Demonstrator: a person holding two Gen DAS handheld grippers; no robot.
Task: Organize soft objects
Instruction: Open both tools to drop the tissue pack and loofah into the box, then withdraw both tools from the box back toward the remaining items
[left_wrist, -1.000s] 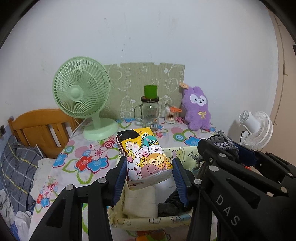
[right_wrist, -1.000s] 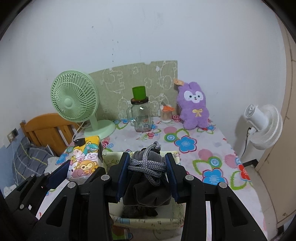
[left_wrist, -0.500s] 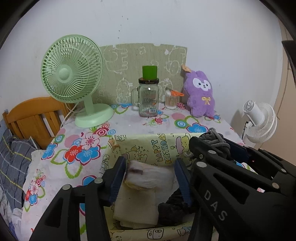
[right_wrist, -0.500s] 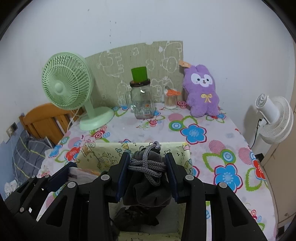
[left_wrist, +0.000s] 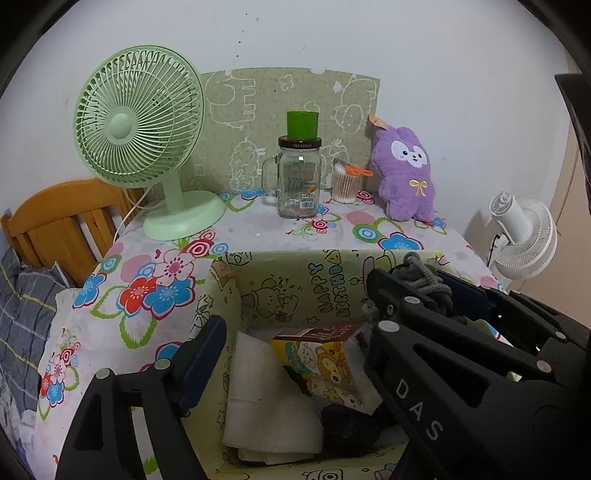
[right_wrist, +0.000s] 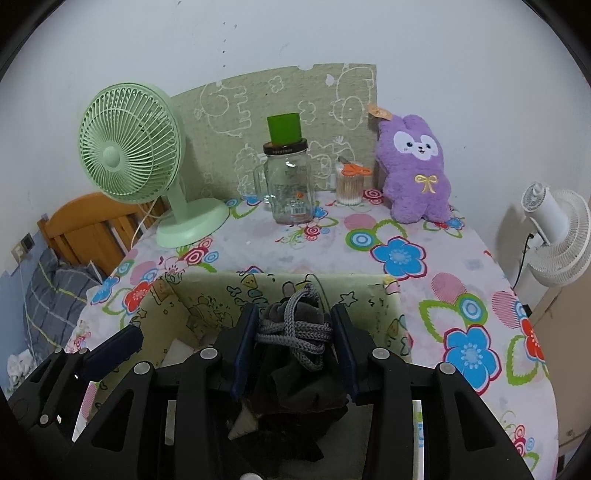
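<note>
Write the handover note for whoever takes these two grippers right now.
Left gripper: opening, nothing between its fingers. The cartoon tissue pack lies in the fabric bin, on white folded cloths.
Right gripper: fingers opening but pressing the grey drawstring pouch, held over the bin.
Done: tissue pack binned.
Left: release the pouch into the bin. The purple plush rabbit sits at the table's back, probably next.

Glossy plastic tissue pack (left_wrist: 325, 365), matt grey cloth pouch (right_wrist: 295, 332) with rough braided cord (right_wrist: 295, 336).
</note>
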